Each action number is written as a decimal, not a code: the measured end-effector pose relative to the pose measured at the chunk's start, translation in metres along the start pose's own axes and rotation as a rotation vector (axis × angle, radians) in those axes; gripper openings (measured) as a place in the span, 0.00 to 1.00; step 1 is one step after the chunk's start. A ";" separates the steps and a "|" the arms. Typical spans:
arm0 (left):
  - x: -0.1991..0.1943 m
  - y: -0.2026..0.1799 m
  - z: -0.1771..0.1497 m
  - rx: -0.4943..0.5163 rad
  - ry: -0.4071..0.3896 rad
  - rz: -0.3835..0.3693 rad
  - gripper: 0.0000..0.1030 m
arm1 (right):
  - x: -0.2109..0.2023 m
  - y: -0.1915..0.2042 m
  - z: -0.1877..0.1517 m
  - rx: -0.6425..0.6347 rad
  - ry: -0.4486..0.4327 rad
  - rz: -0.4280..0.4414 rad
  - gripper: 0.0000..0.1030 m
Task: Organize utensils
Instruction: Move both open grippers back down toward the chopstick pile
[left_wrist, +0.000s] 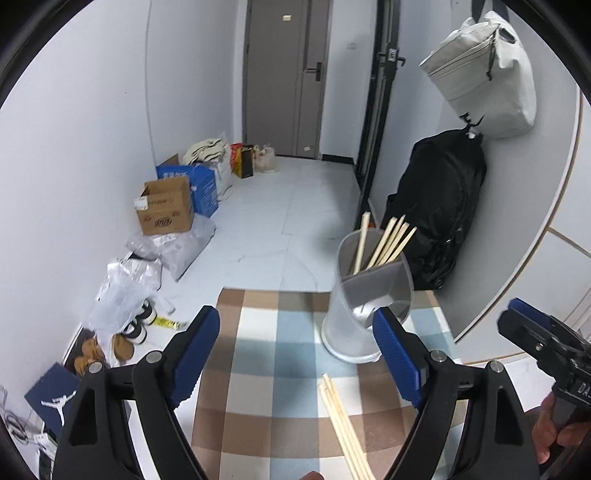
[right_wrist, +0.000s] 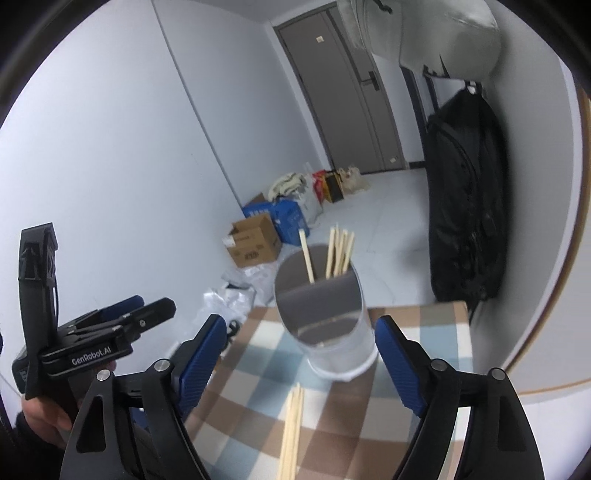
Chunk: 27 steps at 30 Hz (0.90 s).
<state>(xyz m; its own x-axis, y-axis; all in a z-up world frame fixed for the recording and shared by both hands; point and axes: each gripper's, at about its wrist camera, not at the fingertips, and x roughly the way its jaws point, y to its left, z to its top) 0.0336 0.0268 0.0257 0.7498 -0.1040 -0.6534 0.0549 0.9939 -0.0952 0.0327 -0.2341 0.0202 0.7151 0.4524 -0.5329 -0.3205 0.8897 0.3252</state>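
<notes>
A translucent round utensil holder (left_wrist: 347, 332) (right_wrist: 341, 350) with a grey divider stands on the checked tablecloth (left_wrist: 266, 373) (right_wrist: 251, 369). Several wooden chopsticks (left_wrist: 391, 243) (right_wrist: 340, 254) stick up from its far compartment. A loose bundle of chopsticks (left_wrist: 343, 428) (right_wrist: 291, 435) lies on the cloth in front of it. My left gripper (left_wrist: 295, 317) is open above the cloth, left of the holder and apart from it. My right gripper (right_wrist: 301, 325) is open too, with the holder just beyond its blue pads (right_wrist: 399, 362). Each gripper also shows at the edge of the other's view, the right gripper (left_wrist: 513, 314) and the left gripper (right_wrist: 155, 304).
A black backpack (left_wrist: 439, 214) (right_wrist: 465, 206) hangs against the wall right behind the table, under a white bag (left_wrist: 484, 74). Cardboard boxes (left_wrist: 166, 206) (right_wrist: 255, 243), plastic bags and shoes (left_wrist: 133, 325) lie on the floor along the left wall. A grey door (left_wrist: 288, 77) closes the hallway.
</notes>
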 end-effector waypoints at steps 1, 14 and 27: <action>0.002 0.002 -0.004 -0.008 0.005 0.001 0.79 | 0.001 0.000 -0.003 -0.003 0.007 -0.006 0.81; 0.036 0.034 -0.060 -0.143 0.081 -0.008 0.84 | 0.037 0.000 -0.058 -0.044 0.151 -0.070 0.85; 0.060 0.052 -0.076 -0.204 0.162 0.030 0.84 | 0.117 -0.005 -0.104 -0.039 0.402 -0.098 0.53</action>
<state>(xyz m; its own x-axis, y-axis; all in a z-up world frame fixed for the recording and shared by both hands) 0.0314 0.0694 -0.0756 0.6328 -0.0949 -0.7684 -0.1125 0.9707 -0.2125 0.0534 -0.1792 -0.1254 0.4464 0.3469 -0.8248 -0.2915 0.9279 0.2324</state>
